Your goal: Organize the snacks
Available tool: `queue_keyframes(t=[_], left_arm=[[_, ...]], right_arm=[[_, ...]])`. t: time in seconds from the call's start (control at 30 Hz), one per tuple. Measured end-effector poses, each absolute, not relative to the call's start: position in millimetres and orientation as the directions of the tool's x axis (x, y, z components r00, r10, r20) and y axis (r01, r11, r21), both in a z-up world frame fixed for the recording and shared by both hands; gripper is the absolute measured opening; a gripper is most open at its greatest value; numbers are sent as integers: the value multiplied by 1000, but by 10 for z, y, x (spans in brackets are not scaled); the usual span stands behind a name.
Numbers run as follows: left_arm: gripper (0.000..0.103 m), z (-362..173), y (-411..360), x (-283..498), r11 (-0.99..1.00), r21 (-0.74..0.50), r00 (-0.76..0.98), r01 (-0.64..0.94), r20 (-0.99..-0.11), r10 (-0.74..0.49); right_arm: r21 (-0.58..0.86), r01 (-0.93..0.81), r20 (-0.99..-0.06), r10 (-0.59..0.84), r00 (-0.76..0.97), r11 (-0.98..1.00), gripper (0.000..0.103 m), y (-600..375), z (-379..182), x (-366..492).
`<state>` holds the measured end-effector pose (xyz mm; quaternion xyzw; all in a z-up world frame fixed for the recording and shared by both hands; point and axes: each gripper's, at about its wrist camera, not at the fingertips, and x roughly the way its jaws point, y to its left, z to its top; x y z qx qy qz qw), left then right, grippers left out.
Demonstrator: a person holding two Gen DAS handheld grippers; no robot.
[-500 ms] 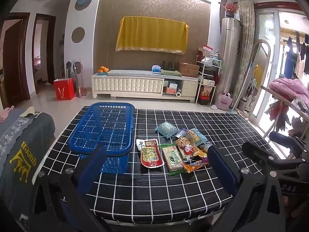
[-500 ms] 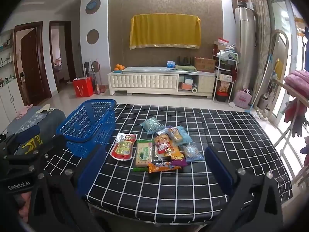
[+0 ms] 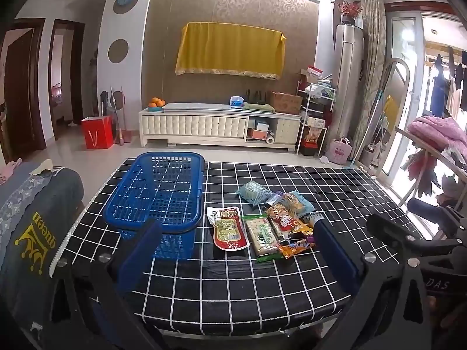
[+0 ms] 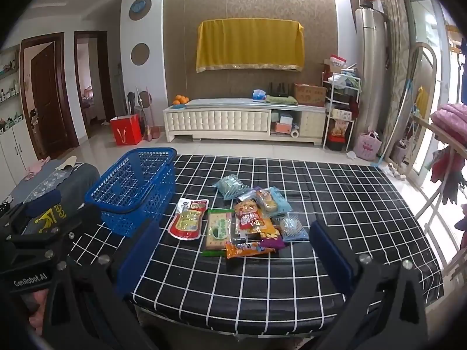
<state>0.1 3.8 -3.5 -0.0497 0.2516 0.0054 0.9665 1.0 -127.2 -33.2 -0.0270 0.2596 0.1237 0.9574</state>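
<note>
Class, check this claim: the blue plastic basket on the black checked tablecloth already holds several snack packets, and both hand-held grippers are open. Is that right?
Not quite. In the left wrist view the blue plastic basket is empty; the snack packets lie beside it on the black checked tablecloth. Both hand-held grippers are indeed open.

near desk edge: bare checked cloth of the desk point(image 3: 221, 288) across the bottom centre of both views, open to reach
right of desk: wide clear stretch at centre right of the right wrist view, nothing standing on it
blue basket point(image 3: 159, 192): upright walls block the left centre; its top is open
snack pile point(image 4: 248, 221): packets overlapping at centre, low and flat
gap: a narrow strip of cloth separates basket and pile
</note>
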Motion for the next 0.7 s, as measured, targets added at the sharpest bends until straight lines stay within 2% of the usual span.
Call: queue_keyframes(t=[0.2, 0.7], left_arm=[[103, -39, -29, -14, 997, -49, 879, -55, -477, 25], [103, -84, 16, -7, 995, -83, 867, -46, -498, -1]], right_arm=[[24, -255, -510, 231, 829, 967, 103, -1277, -358, 11], [30, -261, -517, 238, 822, 965, 103, -1279, -386, 18]])
